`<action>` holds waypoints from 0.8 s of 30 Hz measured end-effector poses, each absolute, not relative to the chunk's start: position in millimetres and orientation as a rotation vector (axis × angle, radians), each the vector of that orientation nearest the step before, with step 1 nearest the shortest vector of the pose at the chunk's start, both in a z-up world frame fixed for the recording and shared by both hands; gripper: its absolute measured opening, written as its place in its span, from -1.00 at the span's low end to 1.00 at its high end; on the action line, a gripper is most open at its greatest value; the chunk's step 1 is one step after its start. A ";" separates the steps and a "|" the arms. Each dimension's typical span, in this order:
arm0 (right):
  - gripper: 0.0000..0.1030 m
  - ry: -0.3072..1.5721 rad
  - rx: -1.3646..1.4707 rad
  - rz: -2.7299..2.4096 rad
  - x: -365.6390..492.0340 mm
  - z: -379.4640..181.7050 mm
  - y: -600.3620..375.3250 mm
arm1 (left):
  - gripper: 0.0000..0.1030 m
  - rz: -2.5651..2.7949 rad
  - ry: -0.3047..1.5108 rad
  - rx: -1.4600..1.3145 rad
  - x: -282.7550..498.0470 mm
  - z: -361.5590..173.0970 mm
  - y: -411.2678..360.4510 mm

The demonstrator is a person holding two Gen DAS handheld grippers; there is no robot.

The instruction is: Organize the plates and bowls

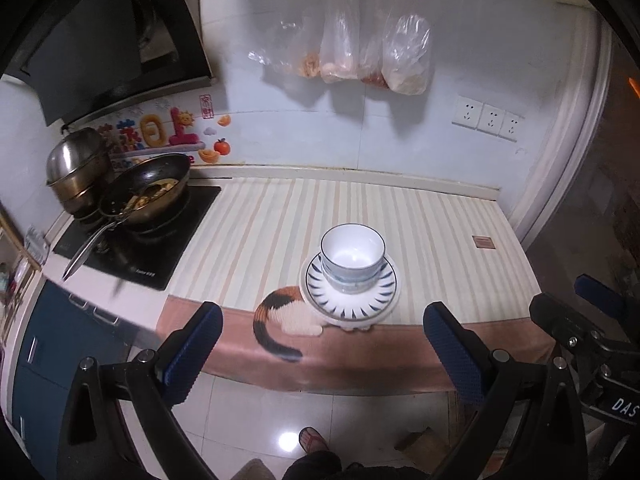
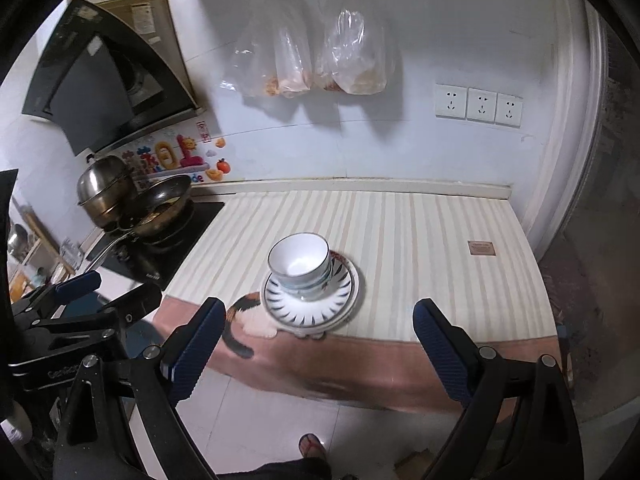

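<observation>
- Tongs are held spread and empty off the counter's front edge: left tongs (image 1: 322,354), right tongs (image 2: 316,350).
- White bowls (image 1: 352,258) are seen nested on blue-patterned white plates (image 1: 351,300), stacked near the striped cloth-covered counter (image 1: 440,232) edge, apparently already organized.
- Dark frying pan (image 1: 150,188) is left on the stove beyond.

We hold the right gripper (image 2: 316,344) back from the worktop (image 2: 420,232), its blue-padded fingers (image 2: 192,354) spread wide with nothing between them. Near the front edge of the worktop, a stack of bowls (image 2: 300,266) sits on stacked plates (image 2: 310,300) with dark rim dashes. The plates cover part of a cat picture (image 2: 244,320) on the striped cloth (image 2: 400,220). At the left end, a pan (image 2: 162,206) and steel pots (image 2: 105,190) rest on the stove. Our left gripper (image 2: 80,304) shows at the left.
</observation>
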State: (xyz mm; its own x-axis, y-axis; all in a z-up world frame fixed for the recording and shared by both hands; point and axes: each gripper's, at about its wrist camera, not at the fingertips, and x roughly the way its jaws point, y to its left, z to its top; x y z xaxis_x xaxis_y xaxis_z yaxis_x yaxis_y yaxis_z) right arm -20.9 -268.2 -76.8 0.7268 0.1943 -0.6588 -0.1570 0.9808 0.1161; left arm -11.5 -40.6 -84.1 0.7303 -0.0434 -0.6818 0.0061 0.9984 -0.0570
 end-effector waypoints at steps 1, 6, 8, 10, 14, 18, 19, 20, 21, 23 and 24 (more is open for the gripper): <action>0.88 0.729 0.052 0.194 -29.0 -74.8 -268.9 | 1.00 -0.021 0.744 -0.050 -22.4 -81.5 -42.2; 0.89 0.704 0.049 0.195 -78.4 -63.5 -275.3 | 1.00 -0.016 0.727 -0.042 -59.3 -73.8 -46.6; 0.89 0.689 0.045 0.191 -96.9 -58.2 -276.7 | 1.00 -0.015 0.719 -0.039 -72.5 -72.2 -47.4; 0.89 0.671 0.034 0.181 -112.1 -54.3 -277.0 | 1.00 -0.003 0.709 -0.035 -84.5 -71.4 -48.0; 0.89 0.628 0.018 0.152 -139.5 -48.2 -277.0 | 1.00 0.042 0.677 -0.025 -103.2 -69.2 -45.4; 0.90 0.600 0.011 0.130 -153.2 -43.3 -276.9 | 1.00 0.071 0.642 -0.001 -116.6 -66.5 -45.4; 0.90 0.599 0.008 0.125 -156.0 -42.8 -276.5 | 1.00 0.072 0.639 0.002 -118.5 -66.3 -45.4; 0.90 0.597 0.007 0.122 -157.4 -42.2 -276.5 | 1.00 0.069 0.636 0.001 -120.6 -65.9 -44.5; 0.90 0.595 0.004 0.121 -159.2 -41.7 -275.8 | 1.00 0.068 0.635 0.001 -121.7 -65.7 -44.4; 0.90 0.591 -0.005 0.118 -162.7 -41.7 -274.4 | 1.00 0.069 0.636 -0.003 -123.0 -66.2 -45.1; 0.90 0.587 -0.010 0.116 -165.4 -41.5 -273.5 | 1.00 0.070 0.637 -0.005 -124.8 -66.2 -44.4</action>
